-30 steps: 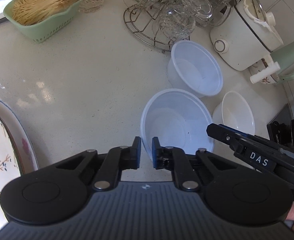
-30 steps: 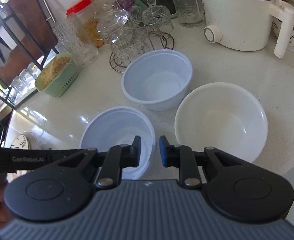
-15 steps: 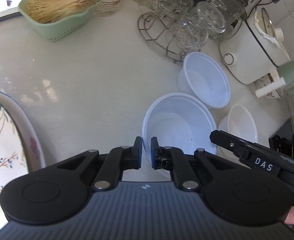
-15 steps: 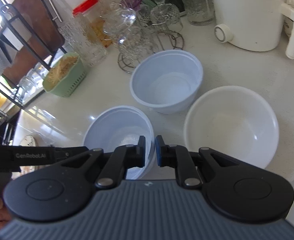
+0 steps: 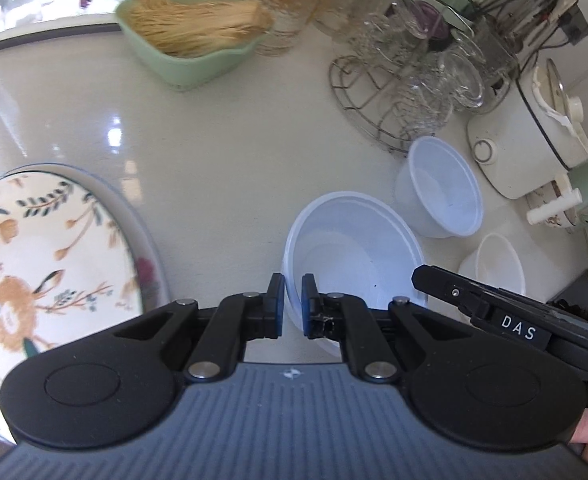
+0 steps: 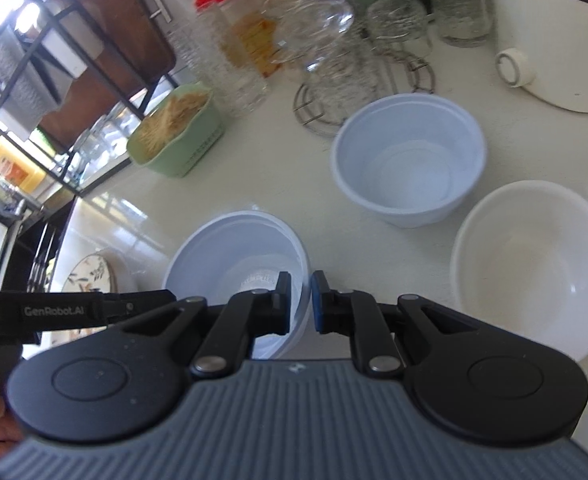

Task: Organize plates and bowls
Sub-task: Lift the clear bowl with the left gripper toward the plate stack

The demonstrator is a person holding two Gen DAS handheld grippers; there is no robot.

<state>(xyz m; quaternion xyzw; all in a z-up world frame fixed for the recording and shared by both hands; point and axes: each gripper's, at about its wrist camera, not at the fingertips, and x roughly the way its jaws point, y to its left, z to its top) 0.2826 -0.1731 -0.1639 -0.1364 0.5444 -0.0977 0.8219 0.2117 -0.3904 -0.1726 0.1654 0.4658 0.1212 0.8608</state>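
Clearly both tools have the same translucent white plastic bowl (image 5: 353,248): the left gripper (image 5: 292,306) pinches its left rim, the right gripper (image 6: 298,304) its right rim, each pair of jaws pressed together on the thin wall. It sits near on the pale countertop (image 5: 214,152), left of a deeper white plastic bowl (image 6: 409,164) and a wide white ceramic bowl (image 6: 533,264). Stacking looks under way; next likely calls for a level lift and nesting into a neighbour. A round floral-patterned plate (image 5: 50,256) waits at the left.
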